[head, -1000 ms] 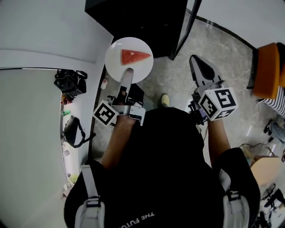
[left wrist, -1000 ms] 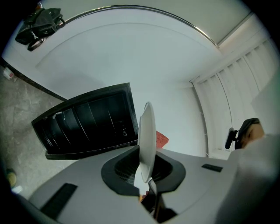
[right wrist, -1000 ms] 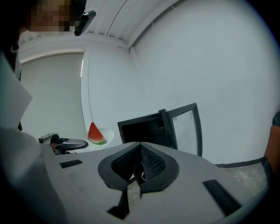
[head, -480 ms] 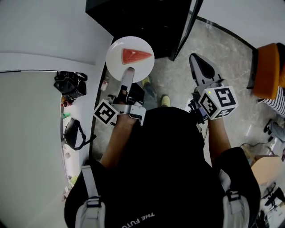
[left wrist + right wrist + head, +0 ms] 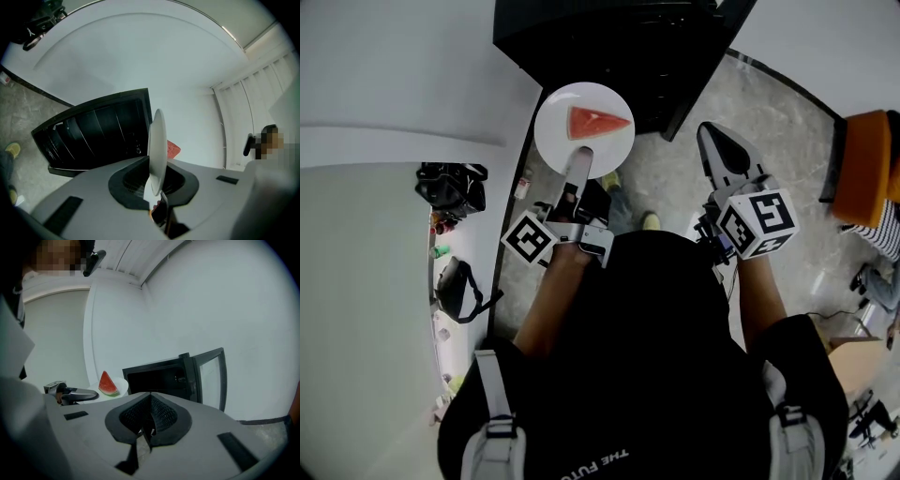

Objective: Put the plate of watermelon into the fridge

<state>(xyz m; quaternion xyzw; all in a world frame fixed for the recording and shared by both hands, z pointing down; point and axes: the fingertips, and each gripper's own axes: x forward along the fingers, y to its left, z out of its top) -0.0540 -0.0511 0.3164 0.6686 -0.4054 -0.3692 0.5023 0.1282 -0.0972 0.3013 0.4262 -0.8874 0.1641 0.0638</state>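
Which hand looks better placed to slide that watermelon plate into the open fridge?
Left. The left gripper grips the plate by its rim, watermelon slice aboard, right before the open fridge. The right gripper is shut and empty.

Person wearing a black short-sleeved T-shirt (image 5: 675, 356), white lettering (image 5: 605, 459) at six o'clock; grey shoulder straps (image 5: 492, 412) at seven and five o'clock.

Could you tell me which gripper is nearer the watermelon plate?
Left. The left gripper is clamped on the near rim of the plate; the right gripper hangs apart, off to its right, shut and empty.
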